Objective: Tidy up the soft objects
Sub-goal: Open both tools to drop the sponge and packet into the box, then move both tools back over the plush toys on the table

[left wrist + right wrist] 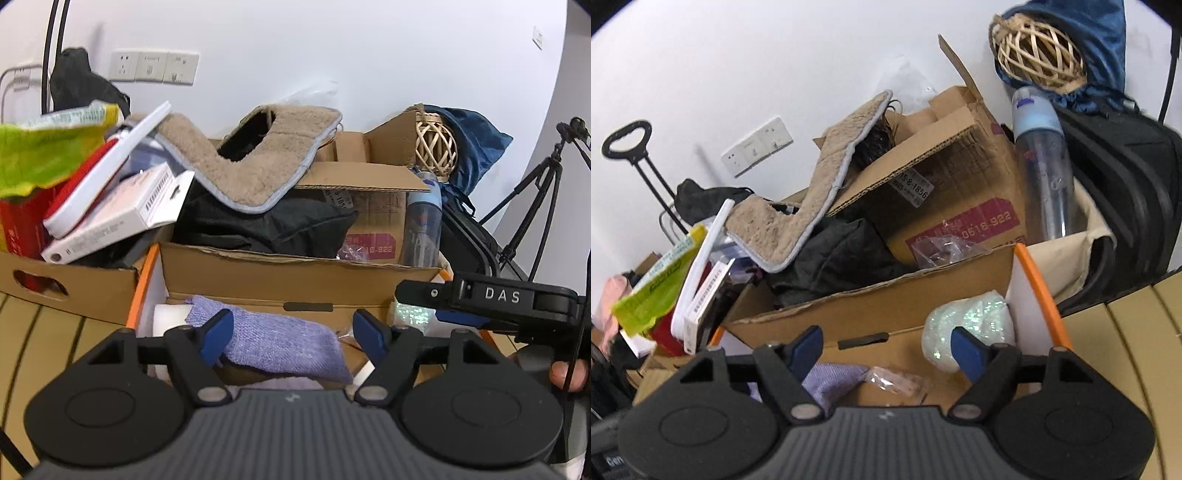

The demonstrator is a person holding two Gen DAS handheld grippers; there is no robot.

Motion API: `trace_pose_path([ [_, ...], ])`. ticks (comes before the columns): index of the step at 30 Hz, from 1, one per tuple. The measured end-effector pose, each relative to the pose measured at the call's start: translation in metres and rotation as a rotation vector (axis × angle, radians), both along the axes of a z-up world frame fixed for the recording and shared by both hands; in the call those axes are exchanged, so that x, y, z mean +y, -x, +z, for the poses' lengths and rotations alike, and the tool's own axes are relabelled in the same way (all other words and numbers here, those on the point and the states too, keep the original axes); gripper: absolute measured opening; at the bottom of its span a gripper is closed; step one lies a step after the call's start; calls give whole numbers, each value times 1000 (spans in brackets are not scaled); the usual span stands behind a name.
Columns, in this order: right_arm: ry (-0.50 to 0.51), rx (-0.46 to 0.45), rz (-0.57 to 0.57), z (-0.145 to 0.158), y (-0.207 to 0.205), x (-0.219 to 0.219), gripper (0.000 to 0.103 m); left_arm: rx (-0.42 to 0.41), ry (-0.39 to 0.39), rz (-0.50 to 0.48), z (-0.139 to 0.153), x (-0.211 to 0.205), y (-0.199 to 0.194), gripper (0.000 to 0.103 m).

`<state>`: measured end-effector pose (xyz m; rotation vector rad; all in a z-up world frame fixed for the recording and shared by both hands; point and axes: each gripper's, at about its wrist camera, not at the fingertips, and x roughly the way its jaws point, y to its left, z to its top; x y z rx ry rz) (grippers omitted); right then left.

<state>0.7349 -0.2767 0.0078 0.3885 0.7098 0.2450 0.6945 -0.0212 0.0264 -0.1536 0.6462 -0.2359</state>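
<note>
In the orange-edged box (142, 284), the purple cloth (280, 339) lies left of the glittery white ball (967, 328). The left tool (293, 334) stands released above the cloth; the right tool (890, 349) is released just before the ball.

The cloth (280, 343) is lavender, a fine knit; the fleece mat (255, 162) is tan, edged in grey; the pouch (967, 325) is pale green, glittering. The boxes (295, 273) are brown cardboard, one labelled red; the woven ball (436, 147) is straw-coloured against a navy bag (476, 147); each tool has blue pads (218, 336) on black.
</note>
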Motion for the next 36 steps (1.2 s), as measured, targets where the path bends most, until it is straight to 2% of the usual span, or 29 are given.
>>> trace_pose_path([
  [8, 85, -60, 25, 31, 61, -9, 76, -103, -86, 75, 35, 4, 60, 74],
  [13, 125, -133, 57, 55, 141, -11, 76, -190, -165, 109, 55, 7, 138, 74],
  [18, 121, -221, 86, 77, 239, -5, 84, -210, -165, 98, 66, 10, 232, 80],
  [21, 132, -276, 116, 82, 300, 7, 84, -242, -150, 81, 67, 9, 289, 80],
  [26, 172, -367, 112, 62, 400, 22, 86, -368, -159, 72, 54, 5, 387, 88],
  [28, 207, -389, 106, 47, 435, 24, 86, -386, -139, 91, 41, 6, 422, 91],
  [31, 208, -393, 53, 22, 482, 21, 87, -405, -75, 86, 21, 9, 457, 91],
  [34, 258, -439, 50, 0, 515, 19, 88, -416, -135, 100, 9, 2, 472, 91],
  [36, 296, -443, 29, -5, 526, 17, 88, -405, -126, 99, 4, 2, 480, 94],
])
